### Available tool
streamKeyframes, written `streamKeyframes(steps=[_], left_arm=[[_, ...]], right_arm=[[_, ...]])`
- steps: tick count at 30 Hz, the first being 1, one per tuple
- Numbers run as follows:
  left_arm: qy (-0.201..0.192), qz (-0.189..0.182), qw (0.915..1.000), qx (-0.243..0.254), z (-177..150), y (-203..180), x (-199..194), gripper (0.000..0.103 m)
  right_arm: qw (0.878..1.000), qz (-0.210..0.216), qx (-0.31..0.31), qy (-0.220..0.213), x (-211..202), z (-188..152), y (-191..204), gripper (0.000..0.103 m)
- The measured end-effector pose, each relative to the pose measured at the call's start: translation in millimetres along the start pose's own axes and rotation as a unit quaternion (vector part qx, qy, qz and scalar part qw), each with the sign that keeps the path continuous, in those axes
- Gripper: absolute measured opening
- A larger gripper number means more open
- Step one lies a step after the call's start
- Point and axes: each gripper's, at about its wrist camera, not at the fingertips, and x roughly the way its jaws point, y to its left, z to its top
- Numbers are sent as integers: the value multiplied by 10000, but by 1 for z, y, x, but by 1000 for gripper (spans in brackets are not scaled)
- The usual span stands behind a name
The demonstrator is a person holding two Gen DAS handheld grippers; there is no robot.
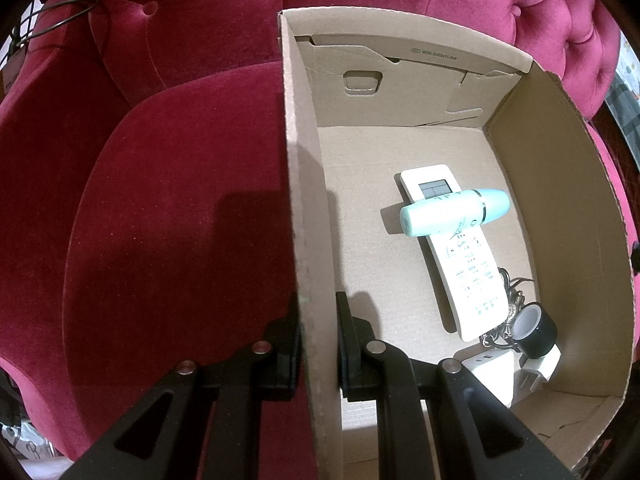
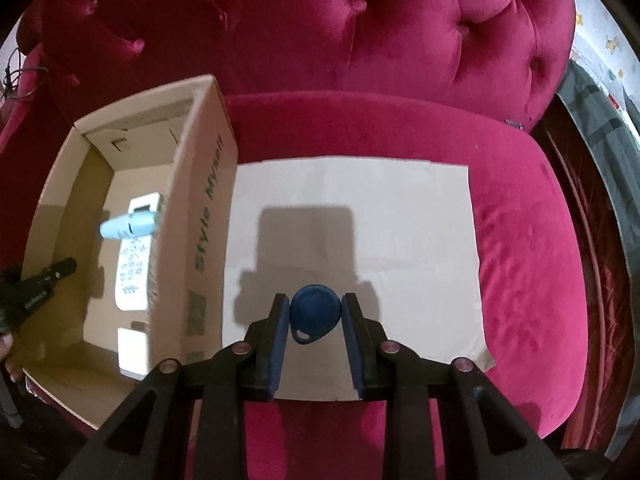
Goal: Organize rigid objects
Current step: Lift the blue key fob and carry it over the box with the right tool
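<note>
Right gripper (image 2: 315, 312): nearest the right wrist camera; its two black fingers with blue pads are closed narrowly on a dark blue teardrop-shaped plastic key fob (image 2: 315, 314), one pad pressing each side.
Key fob: held above a pale flat sheet of cardboard (image 2: 420, 216), its small loop end pointing toward the camera; its shadow falls on the sheet.
Sheet: lies flat on the seat of a crimson tufted velvet armchair (image 2: 528, 248), touching the box's right wall.
Left gripper (image 1: 318, 320): its black fingers are clamped fully on the left wall of an open brown cardboard box (image 1: 298, 184), one finger outside and one inside.
Box: stands on the armchair seat, left of the sheet in the right wrist view; green lettering runs along its outer right wall.
Box contents: a white rectangular remote control (image 1: 460, 256) lies on the floor; a pale mint plastic tube-shaped device (image 1: 454, 212) lies across its upper part; a black roll of tape (image 1: 536, 330), a white plug adapter (image 1: 496, 364) and a tangle of thin chain sit in the near right corner.
</note>
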Motion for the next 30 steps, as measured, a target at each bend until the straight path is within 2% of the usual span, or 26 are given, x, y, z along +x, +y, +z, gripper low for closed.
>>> streamKeyframes(steps=[14,30], left_arm=[[-1,-7,10000,-7,0,0,0,15],[0,-14,10000,-15,0,1,0,15]], right_arm=[[9986,177,-220,-458,-38,31,28,28],[9952,541,-659,-470,-34,48,86,28]])
